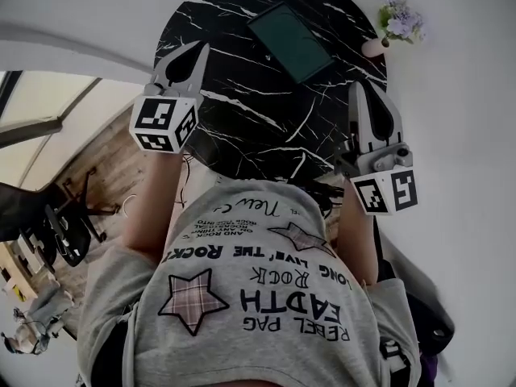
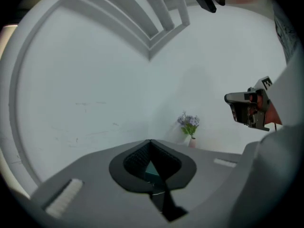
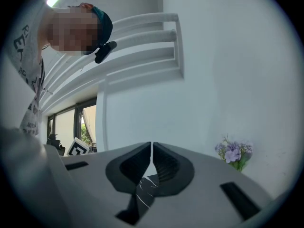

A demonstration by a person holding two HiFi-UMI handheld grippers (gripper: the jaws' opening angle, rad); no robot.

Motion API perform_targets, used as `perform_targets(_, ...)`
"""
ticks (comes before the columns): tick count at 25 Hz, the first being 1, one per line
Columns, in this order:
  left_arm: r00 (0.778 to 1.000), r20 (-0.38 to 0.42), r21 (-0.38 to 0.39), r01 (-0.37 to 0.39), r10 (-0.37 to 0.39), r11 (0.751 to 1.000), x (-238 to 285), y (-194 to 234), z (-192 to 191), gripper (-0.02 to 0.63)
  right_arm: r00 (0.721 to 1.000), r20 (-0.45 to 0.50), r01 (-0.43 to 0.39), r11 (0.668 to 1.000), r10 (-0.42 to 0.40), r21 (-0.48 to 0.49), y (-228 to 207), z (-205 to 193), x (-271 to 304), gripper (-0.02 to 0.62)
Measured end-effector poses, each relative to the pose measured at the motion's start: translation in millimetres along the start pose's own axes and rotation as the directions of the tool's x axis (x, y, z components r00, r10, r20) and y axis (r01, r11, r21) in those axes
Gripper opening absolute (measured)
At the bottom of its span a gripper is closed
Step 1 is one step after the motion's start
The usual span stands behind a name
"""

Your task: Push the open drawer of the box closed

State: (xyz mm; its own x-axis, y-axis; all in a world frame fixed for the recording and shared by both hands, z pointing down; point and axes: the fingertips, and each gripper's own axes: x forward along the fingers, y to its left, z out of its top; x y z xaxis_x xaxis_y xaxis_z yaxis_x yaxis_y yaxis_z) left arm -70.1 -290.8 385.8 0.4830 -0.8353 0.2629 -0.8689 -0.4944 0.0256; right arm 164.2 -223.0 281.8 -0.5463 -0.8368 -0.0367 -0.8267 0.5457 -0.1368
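Black, white-veined round marble table [image 1: 242, 95] carries the flat dark-teal rectangular box [image 1: 290, 41] at one o'clock; I cannot make out its drawer. Grey left gripper [image 1: 200, 51] and grey right gripper [image 1: 364, 91] hover short of it, each pinched together, likely to present blunt tips for pushing.

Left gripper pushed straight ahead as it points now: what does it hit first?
Probably the white wall: the left gripper lines up with it, the teal box showing lower. Depth unclear.

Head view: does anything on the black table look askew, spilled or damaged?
Nothing spilled or damaged. The green box lies flat on the table, and the flower vase stands upright, though right at the rim.
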Motion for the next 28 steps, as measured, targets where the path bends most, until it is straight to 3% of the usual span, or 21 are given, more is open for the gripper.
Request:
perform_targets(5,0.991,0.091,0.043,-0.099,0.095,0.994,-40.7,20.3,43.5,0.009,1.000,0.016,0.020,0.999,-0.020,-0.025,4.3,16.2,-2.7,0.017)
perform_targets(10,0.966,0.190,0.080,-0.191,0.173,0.978,-79.0,29.8,78.8,0.009,0.999,0.045,0.033,0.998,-0.030,-0.053,6.3,32.3,-9.7,0.017)
perform_targets(17,0.933,0.297,-0.008,-0.214,0.206,0.977,-114.3,25.1,107.1,0.009,0.996,0.069,0.056,0.993,-0.049,-0.100,12.9,46.7,-18.6,0.017)
perform_targets(28,0.940,0.290,0.014,-0.191,0.178,0.982,-121.0,6.7,101.9,0.009,0.997,0.067,0.041,0.993,-0.033,-0.111,22.7,48.0,-27.4,0.017)
